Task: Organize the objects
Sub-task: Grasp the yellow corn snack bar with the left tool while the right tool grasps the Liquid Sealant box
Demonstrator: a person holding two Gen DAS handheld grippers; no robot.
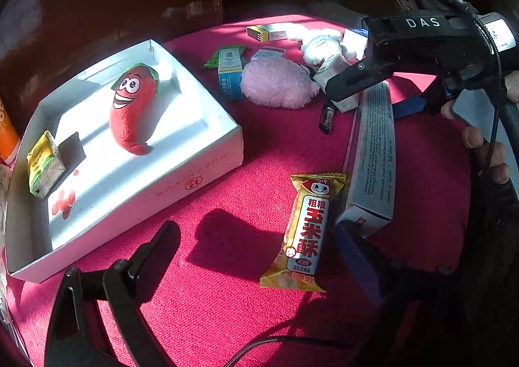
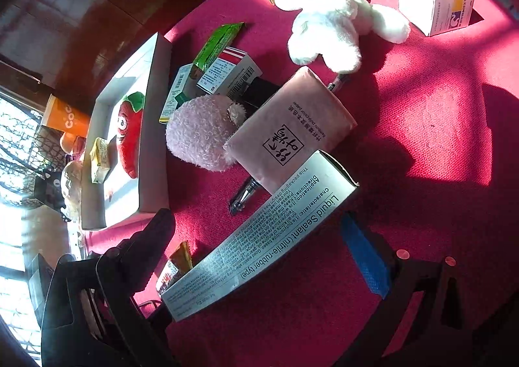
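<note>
A yellow corn snack bar point(image 1: 305, 230) lies on the red cloth between the fingers of my left gripper point(image 1: 256, 240), close to the blue-padded finger; the jaws stand open, not touching it. A long grey sealant box point(image 1: 373, 146) lies beside the bar. My right gripper point(image 2: 259, 237) is open with the sealant box point(image 2: 259, 243) lying slantwise between its fingers. In the left wrist view the right gripper point(image 1: 379, 97) hangs over that box's far end. The white tray point(image 1: 207, 169) at left holds a red plush point(image 1: 133, 107) and a small yellow carton point(image 1: 43, 165).
Behind the sealant box lie a pink tissue pack point(image 2: 292, 133), a pink fluffy plush point(image 2: 201, 133), a pen point(image 2: 243, 195), small medicine boxes point(image 2: 230, 75), a white plush point(image 2: 334, 23) and a blue-white box point(image 2: 434, 0). An orange carton point(image 2: 65, 117) stands beyond the tray.
</note>
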